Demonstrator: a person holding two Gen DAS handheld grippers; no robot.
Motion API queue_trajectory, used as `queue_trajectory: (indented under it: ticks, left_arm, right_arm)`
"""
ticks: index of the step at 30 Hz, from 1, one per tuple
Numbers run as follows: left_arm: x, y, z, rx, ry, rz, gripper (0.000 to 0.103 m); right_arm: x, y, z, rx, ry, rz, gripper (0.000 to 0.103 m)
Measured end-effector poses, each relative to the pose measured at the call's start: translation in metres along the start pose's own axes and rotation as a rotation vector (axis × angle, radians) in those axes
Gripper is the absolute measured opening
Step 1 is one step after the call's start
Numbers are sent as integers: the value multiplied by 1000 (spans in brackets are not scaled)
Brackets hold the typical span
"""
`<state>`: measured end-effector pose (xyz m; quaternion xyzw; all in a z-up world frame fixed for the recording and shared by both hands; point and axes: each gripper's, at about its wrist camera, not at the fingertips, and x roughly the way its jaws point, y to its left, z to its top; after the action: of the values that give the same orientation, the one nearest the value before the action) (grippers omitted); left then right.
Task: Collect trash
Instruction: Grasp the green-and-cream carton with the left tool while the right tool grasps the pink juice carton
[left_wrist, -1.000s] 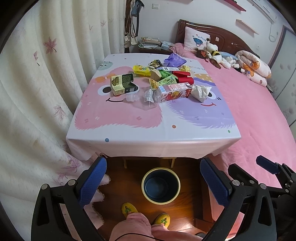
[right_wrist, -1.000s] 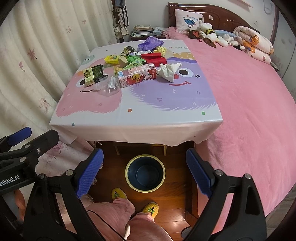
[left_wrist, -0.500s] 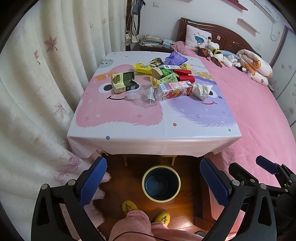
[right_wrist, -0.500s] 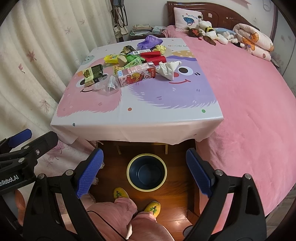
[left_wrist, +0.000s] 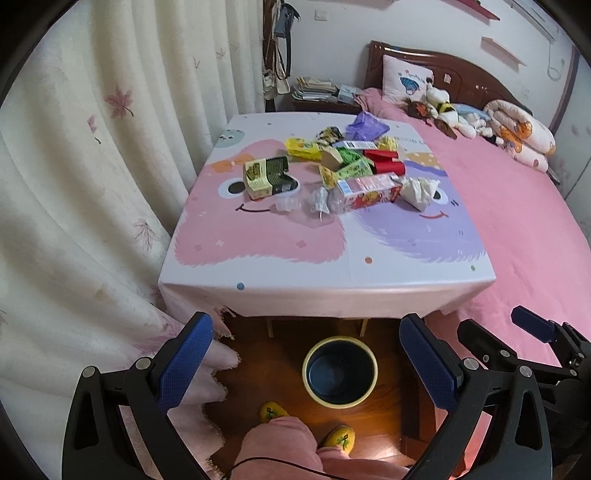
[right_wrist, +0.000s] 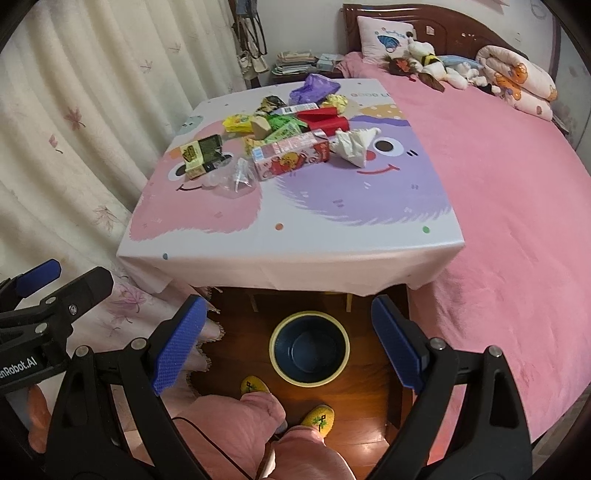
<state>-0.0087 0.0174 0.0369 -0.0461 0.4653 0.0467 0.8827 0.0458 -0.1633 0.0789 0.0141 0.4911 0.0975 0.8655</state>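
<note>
A: Left wrist view takes in the pink bed (left_wrist: 517, 206), then the tabletop (left_wrist: 295, 266) under its cartoon cloth, with the trash heaped toward the far side.

B: And the bin (left_wrist: 339, 371)?

A: On the floor just beyond the person's slippers, below the near edge of the tabletop, empty as far as I can see. Both tools are well short of the pile: the left hand-held gripper (left_wrist: 314, 354) is spread wide with nothing in it, and so is the right hand-held gripper (right_wrist: 288, 339).

B: What would you take first?

A: Probably the long pink carton (left_wrist: 369, 190). It looks light and fairly stiff, so pinch across its narrow sides. The green-and-yellow box (left_wrist: 266, 177) should handle the same way.

B: The softer bits?

A: The crumpled white tissue (left_wrist: 419, 192) is featherlight and will squash; grab into its bulk. The clear plastic wrap (left_wrist: 306, 201) looks slippery and thin, so bite on a bunched fold, not a flat edge.
</note>
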Motion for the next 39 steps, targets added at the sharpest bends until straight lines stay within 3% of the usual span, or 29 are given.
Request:
queue_trajectory:
  ticks: [7,12,16,20,25,28,33,37,39]
  left_arm:
    - [0,20,34,5,-90,-50,103]
    - [28,26,76,111,-59,-84,103]
    - [52,39,119,182,-62,-90,103]
    - [94,66,174,208,-14,-107,103]
    - [184,94,241,308,71,-34,103]
    - [238,103,266,363,121,-14,102]
    - [322,112,294,420,254,-64,100]
    - [371,112,304,428,353,-130,89]
    - [389,109,303,428,406,-153,72]
  right_arm:
    - [13,9,28,-18,-17,37,85]
    - [46,19,58,-2,26,47,72]
    - [85,29,92,58,66,58,69]
    - [135,28,126,161,117,66,63]
    - [197,8,163,363,153,47,63]
    - [232,-9,181,484,173,24,63]
    - [281,-31,202,635,169,-1,63]
    - [311,-38,209,697,207,-33,63]
    - [318,-42,207,734,204,-15,61]
